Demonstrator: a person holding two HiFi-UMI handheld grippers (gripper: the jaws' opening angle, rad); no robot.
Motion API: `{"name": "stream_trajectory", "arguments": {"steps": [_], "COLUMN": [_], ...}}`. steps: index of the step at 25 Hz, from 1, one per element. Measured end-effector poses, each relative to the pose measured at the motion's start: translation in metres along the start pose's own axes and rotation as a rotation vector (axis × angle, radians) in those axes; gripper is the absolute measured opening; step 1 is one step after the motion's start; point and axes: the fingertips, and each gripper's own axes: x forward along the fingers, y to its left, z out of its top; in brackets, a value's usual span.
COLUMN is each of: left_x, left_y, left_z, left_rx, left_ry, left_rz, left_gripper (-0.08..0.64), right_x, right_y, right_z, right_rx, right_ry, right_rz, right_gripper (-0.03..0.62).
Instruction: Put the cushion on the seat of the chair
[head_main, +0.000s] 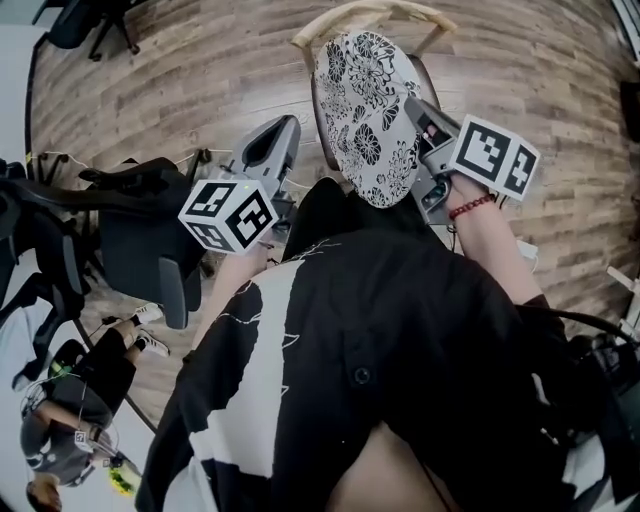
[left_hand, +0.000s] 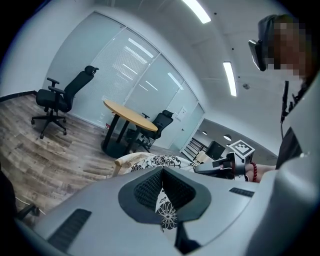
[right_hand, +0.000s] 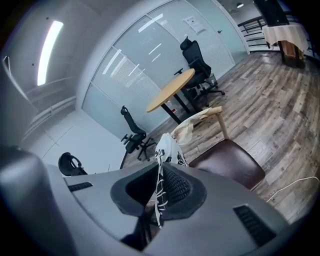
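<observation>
**Task items**
- Cushion, 1: round, white fabric with a black floral print (head_main: 370, 110). It is carried in the air by both grippers, tilted on edge over the chair. In the head view it covers most of the seat.
- Chair, 1: pale wooden frame (right_hand: 200, 120) with a dark brown padded seat (right_hand: 230, 162). The seat shows bare in the right gripper view, beyond and below the cushion.
- Grippers, 2: grey, each bearing 1 cube with square markers.
  - Left gripper (head_main: 285, 130): jaws clamped on the cushion's near left edge, with printed fabric showing between the ribbed pads.
  - Right gripper (head_main: 418, 112): jaws pressed together on the cushion's right rim, with a thin fold of fabric hanging between them.

**Surroundings**
- Table, 1: round, yellow wooden top on a dark base (left_hand: 130, 114), standing beyond the chair, well apart from it.
- Black swivel office chairs:
  - 2 in the left gripper view: one beside the table (left_hand: 157, 125), one apart by the glass wall (left_hand: 57, 97).
  - 1 large one in the head view, at the carrier's left side (head_main: 140, 230).
- Ceiling strip lights, 2 (left_hand: 230, 77).
- Red bead bracelet, 1, on the right wrist (head_main: 470, 207).
- White cable, 1, on the wood-plank floor (right_hand: 295, 185).
- Second person, 1, at the lower left of the head view (head_main: 80, 400).

**In the way**
- The carrier's black-and-white garment (head_main: 380, 340) fills the lower head view.
</observation>
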Motion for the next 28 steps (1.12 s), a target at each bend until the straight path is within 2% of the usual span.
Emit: {"name": "stream_trajectory", "arguments": {"steps": [15,21,28], "left_x": [0.051,0.063,0.081], "left_y": [-0.053,-0.054,-0.059], "left_z": [-0.013,-0.016,-0.033], "left_rx": [-0.009,-0.023,-0.053], "left_ry": [0.024,0.024,0.031], "left_rz": [0.091,0.142,0.168], "left_gripper": [0.015,0.015,0.015], "right_x": [0.004,0.015,0.028], "right_y": [-0.065,-0.082,-0.105], "right_z": [0.029,0.034,0.035], "right_rx": [-0.091,-0.106,-0.133], "right_ry": [0.138,0.189,0.243], "right_rz": [0.030,0.041,0.047], "right_gripper": [0.031,0.031,0.032]}}
